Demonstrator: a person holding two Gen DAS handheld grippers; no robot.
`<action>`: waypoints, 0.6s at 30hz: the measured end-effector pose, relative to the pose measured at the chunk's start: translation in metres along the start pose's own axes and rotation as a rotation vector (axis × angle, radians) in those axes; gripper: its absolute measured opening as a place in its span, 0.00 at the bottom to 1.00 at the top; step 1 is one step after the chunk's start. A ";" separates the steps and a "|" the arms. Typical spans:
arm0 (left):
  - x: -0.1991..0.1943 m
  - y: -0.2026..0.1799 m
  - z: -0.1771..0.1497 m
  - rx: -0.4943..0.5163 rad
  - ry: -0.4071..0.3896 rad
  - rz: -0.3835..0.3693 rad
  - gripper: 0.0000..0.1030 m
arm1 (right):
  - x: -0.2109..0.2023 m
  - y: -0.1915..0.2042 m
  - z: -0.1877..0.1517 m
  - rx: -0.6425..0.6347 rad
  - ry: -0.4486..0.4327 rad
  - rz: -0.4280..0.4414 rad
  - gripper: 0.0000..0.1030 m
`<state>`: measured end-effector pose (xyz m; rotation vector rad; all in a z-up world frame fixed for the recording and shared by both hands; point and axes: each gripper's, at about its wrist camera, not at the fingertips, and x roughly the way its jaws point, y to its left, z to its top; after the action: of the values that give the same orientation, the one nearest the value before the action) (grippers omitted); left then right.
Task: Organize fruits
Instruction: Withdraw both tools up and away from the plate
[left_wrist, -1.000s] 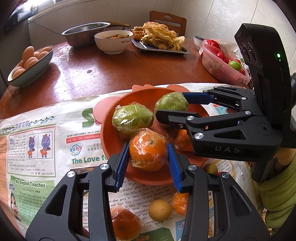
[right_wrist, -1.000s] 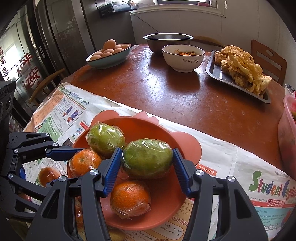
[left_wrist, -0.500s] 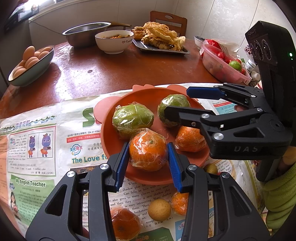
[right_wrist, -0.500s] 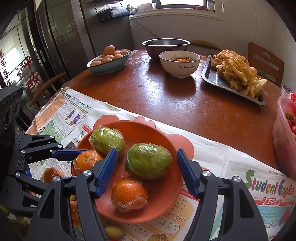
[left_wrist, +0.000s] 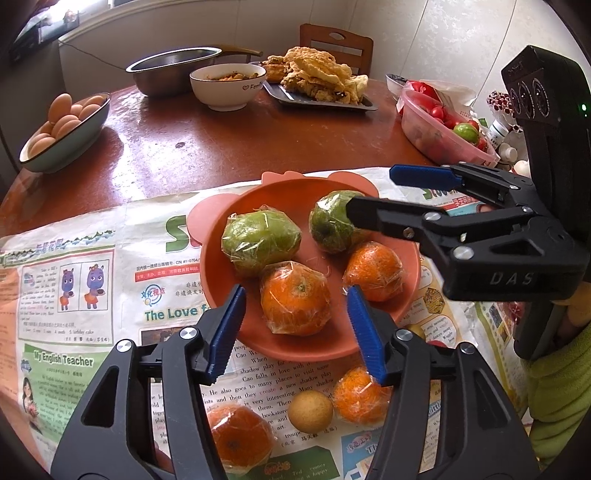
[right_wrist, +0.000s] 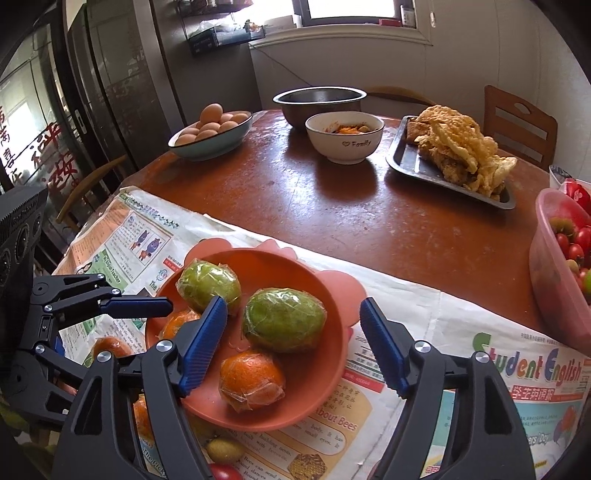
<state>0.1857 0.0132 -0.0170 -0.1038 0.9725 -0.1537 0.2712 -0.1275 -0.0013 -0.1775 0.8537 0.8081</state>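
Jaws of both grippers are opening. Left gripper (left_wrist: 295, 328) straddles a wrapped orange (left_wrist: 294, 298) in the orange bowl (left_wrist: 214, 266) — pads clear. Right gripper (right_wrist: 291, 343) gapes empty over a green fruit (right_wrist: 283, 319).

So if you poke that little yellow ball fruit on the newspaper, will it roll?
Probably. The small yellow fruit looks round and smooth and lies bare on flat newspaper. The wrapped orange beside it might stop it that way.

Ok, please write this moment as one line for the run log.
left tongs: opening, orange between, untouched | right tongs: opening, empty | bowl: four wrapped fruits
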 end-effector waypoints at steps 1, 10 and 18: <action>-0.001 -0.001 0.000 -0.001 -0.002 0.002 0.50 | -0.001 -0.001 0.000 0.007 -0.003 0.000 0.76; -0.017 0.001 -0.001 -0.017 -0.032 0.014 0.63 | -0.014 -0.009 0.000 0.022 -0.028 -0.034 0.81; -0.035 0.012 0.002 -0.046 -0.075 0.049 0.76 | -0.027 -0.005 0.000 0.015 -0.055 -0.063 0.87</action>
<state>0.1693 0.0316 0.0108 -0.1274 0.9031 -0.0815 0.2646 -0.1466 0.0177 -0.1671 0.7990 0.7444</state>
